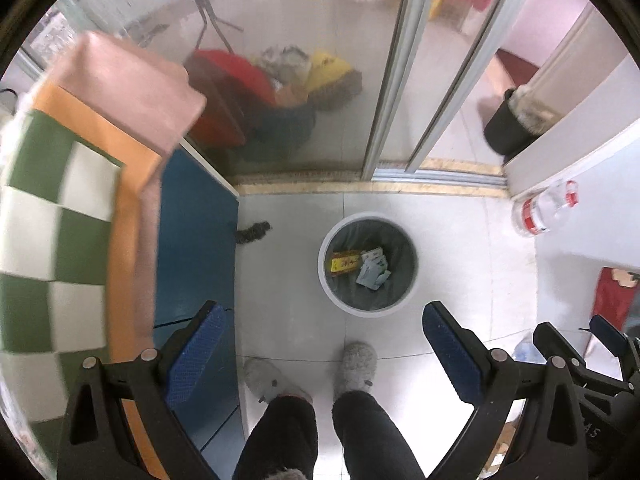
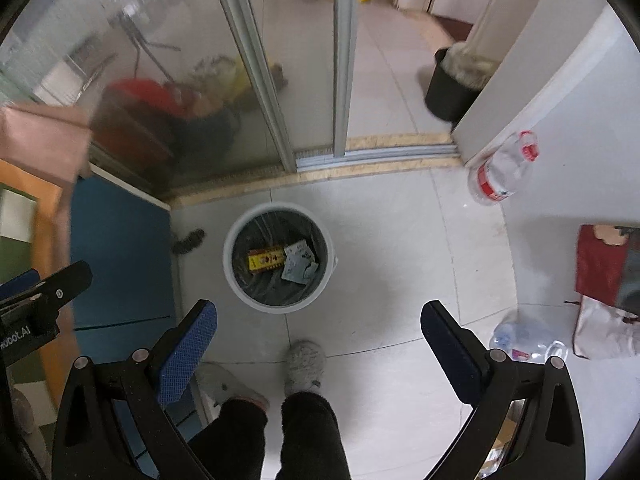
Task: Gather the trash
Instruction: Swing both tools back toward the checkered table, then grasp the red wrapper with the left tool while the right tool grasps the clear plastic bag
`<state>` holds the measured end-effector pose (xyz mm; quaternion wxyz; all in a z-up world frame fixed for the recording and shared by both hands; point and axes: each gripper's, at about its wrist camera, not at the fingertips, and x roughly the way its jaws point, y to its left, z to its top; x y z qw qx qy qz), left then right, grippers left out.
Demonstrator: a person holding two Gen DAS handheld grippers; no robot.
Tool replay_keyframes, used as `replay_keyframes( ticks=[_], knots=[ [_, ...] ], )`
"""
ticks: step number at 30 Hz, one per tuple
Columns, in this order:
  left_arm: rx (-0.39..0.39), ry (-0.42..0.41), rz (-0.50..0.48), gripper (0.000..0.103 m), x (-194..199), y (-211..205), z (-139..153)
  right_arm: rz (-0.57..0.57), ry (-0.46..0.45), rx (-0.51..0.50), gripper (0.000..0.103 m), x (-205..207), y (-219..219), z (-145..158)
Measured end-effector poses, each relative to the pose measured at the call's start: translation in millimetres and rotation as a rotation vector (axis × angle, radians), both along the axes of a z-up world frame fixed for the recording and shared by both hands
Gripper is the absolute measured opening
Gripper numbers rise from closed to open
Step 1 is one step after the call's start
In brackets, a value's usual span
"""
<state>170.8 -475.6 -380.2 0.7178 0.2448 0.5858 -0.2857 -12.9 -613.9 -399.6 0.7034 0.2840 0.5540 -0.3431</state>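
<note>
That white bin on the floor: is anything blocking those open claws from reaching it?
Nothing visible does. The bin stands open-topped on bare floor ahead of both the left hand-held gripper and right hand-held gripper.

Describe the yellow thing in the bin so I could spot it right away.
Start at the sliding glass door, then drop to the round grey waste bin on the pale floor tiles in front of it. On its dark liner lies a yellow packet with red print, the only bright piece beside the pale paper wrappers.
</note>
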Motion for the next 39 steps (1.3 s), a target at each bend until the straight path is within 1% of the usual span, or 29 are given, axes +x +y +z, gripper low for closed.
replay_keyframes(
  ticks=[3, 6, 10, 14, 17, 19, 22, 24, 25, 26, 27, 28, 29, 30, 31, 32, 33, 35, 36, 37, 39],
  knots=[
    [-0.032, -0.010, -0.010, 0.101, -12, 9, 41, 0.001, -0.031, -0.024, 0.103, -15, 12, 52],
    [-0.064, -0.004, -0.011, 0.101, -21, 19, 73, 0.003, -0.055, -0.035, 0.103, -25, 23, 94],
    [-0.102, -0.004, 0.014, 0.101, -25, 33, 107, 0.008, -0.084, -0.049, 0.103, -35, 38, 135],
    [-0.108, -0.030, 0.042, 0.101, -22, 46, 129, 0.023, -0.109, -0.035, 0.103, -33, 50, 161],
    [-0.113, -0.086, 0.076, 0.101, -8, 62, 148, 0.055, -0.133, -0.009, 0.103, -18, 61, 174],
    [-0.129, -0.100, 0.111, 0.101, 7, 82, 160, 0.086, -0.152, 0.014, 0.103, -1, 71, 180],
    [-0.129, -0.147, 0.187, 0.101, 38, 125, 178, 0.164, -0.169, 0.061, 0.103, 40, 93, 187],
    [-0.101, -0.176, 0.260, 0.101, 62, 167, 185, 0.237, -0.182, 0.116, 0.103, 79, 118, 189],
    [-0.083, -0.187, 0.310, 0.101, 77, 195, 185, 0.265, -0.185, 0.134, 0.103, 92, 128, 189],
    [-0.063, -0.192, 0.352, 0.101, 87, 218, 185, 0.314, -0.185, 0.159, 0.103, 115, 145, 188],
    [-0.039, -0.193, 0.399, 0.101, 97, 243, 181, 0.364, -0.180, 0.177, 0.103, 138, 164, 187],
    [-0.012, -0.188, 0.450, 0.101, 107, 269, 176, 0.395, -0.178, 0.189, 0.103, 151, 176, 185],
    [0.026, -0.169, 0.524, 0.101, 121, 306, 166, 0.442, -0.174, 0.215, 0.103, 173, 197, 182],
    [0.050, -0.151, 0.574, 0.101, 128, 332, 157, 0.484, -0.166, 0.243, 0.103, 196, 219, 177],
    [0.068, -0.134, 0.615, 0.101, 134, 352, 148, 0.510, -0.164, 0.267, 0.103, 213, 238, 173],
    [0.090, -0.108, 0.676, 0.100, 144, 383, 134, 0.529, -0.161, 0.293, 0.103, 227, 253, 168],
    [0.088, -0.088, 0.712, 0.100, 147, 402, 125, 0.553, -0.143, 0.331, 0.103, 248, 275, 159],
    [0.078, -0.041, 0.780, 0.100, 157, 436, 104, 0.576, -0.127, 0.368, 0.103, 270, 308, 146],
    [0.064, -0.013, 0.809, 0.095, 164, 449, 94, 0.586, -0.112, 0.372, 0.103, 284, 324, 140],
    [0.040, 0.021, 0.839, 0.093, 172, 462, 83, 0.591, -0.103, 0.369, 0.103, 290, 332, 137],
    [-0.002, 0.065, 0.865, 0.086, 183, 474, 68, 0.607, -0.083, 0.365, 0.103, 311, 357, 127]
  ],
)
